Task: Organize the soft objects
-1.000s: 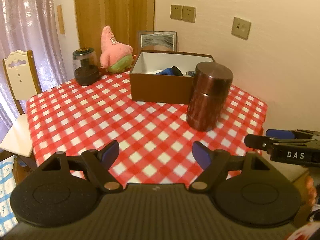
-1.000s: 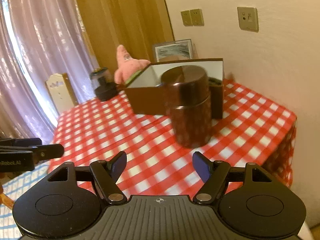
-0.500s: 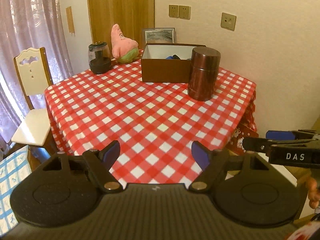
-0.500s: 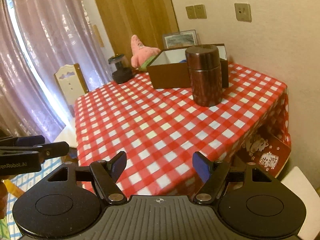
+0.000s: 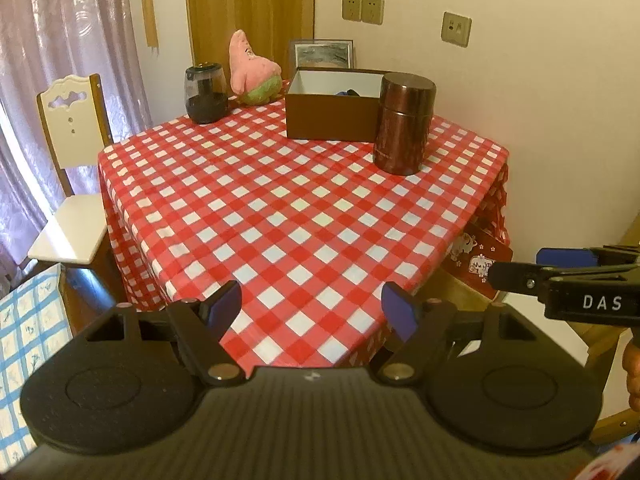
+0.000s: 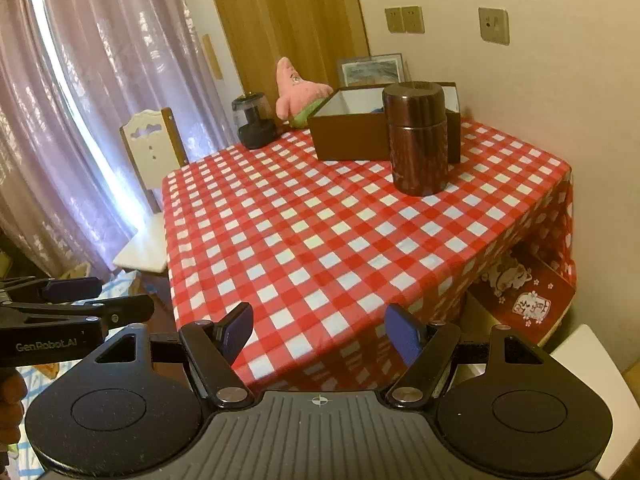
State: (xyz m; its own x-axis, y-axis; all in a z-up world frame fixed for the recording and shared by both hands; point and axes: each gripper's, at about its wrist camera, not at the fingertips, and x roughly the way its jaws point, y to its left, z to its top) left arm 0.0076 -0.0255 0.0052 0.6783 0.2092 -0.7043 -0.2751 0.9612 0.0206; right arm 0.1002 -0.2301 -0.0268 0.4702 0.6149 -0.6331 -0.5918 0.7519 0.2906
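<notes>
A pink star-shaped plush toy (image 5: pixel 251 70) (image 6: pixel 298 90) leans at the far edge of the red-checked table (image 5: pixel 280 200) (image 6: pixel 340 232). Beside it stands an open brown box (image 5: pixel 332 114) (image 6: pixel 352 136) with white inside walls; something dark blue shows inside. My left gripper (image 5: pixel 311 310) is open and empty, hanging off the table's near corner. My right gripper (image 6: pixel 318 330) is open and empty too, level with that near edge. Each gripper appears from the side in the other's view, the right gripper (image 5: pixel 516 266) at the right edge, the left gripper (image 6: pixel 148 308) at the left edge.
A tall brown metal canister (image 5: pixel 404 118) (image 6: pixel 418 138) stands in front of the box. A dark jar (image 5: pixel 205 94) (image 6: pixel 253 126) sits left of the plush. A white chair (image 5: pixel 72 168) stands at the table's left, a red printed box (image 6: pixel 520 292) under its right side.
Both grippers have drawn back from the table; the box, canister and plush look smaller and farther, and the table's near edge and the floor have come into view. Jaws stayed open.
</notes>
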